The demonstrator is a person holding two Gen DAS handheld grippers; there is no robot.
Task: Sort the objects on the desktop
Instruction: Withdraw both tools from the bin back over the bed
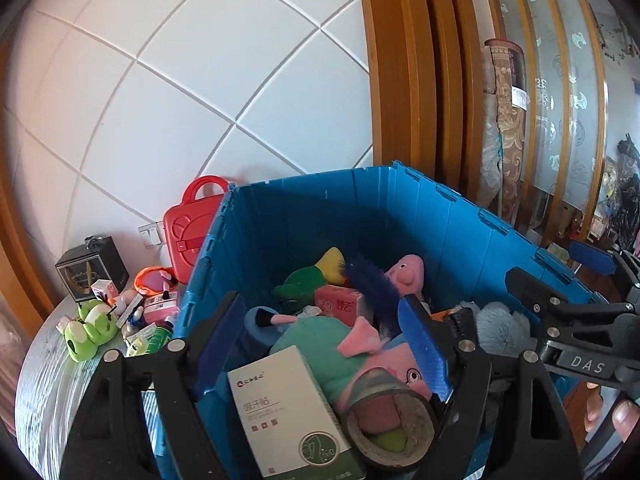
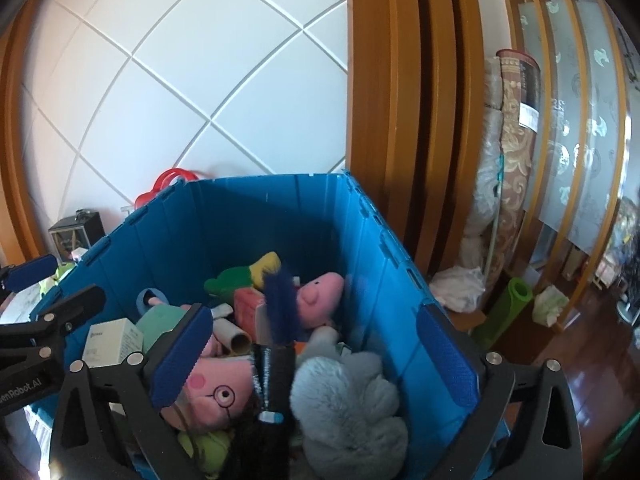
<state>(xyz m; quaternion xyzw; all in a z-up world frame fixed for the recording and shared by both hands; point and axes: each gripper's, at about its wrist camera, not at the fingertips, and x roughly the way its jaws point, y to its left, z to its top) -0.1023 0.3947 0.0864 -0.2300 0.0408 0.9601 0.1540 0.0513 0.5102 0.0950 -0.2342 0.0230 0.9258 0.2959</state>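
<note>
A blue crate holds plush toys and boxes. My left gripper hangs open over its near-left part, above a white box, a tape roll and a pink pig plush; its pads press on nothing. My right gripper is open wide over the near-right part. A black-handled brush with dark blue bristles stands between its pads, apart from both. A grey plush lies beside it. Each gripper shows in the other's view, the right gripper and the left gripper.
Left of the crate, the table carries a green frog plush, a black box, a red case and small bottles. A wooden door frame, a rolled carpet and a green mat roll stand to the right.
</note>
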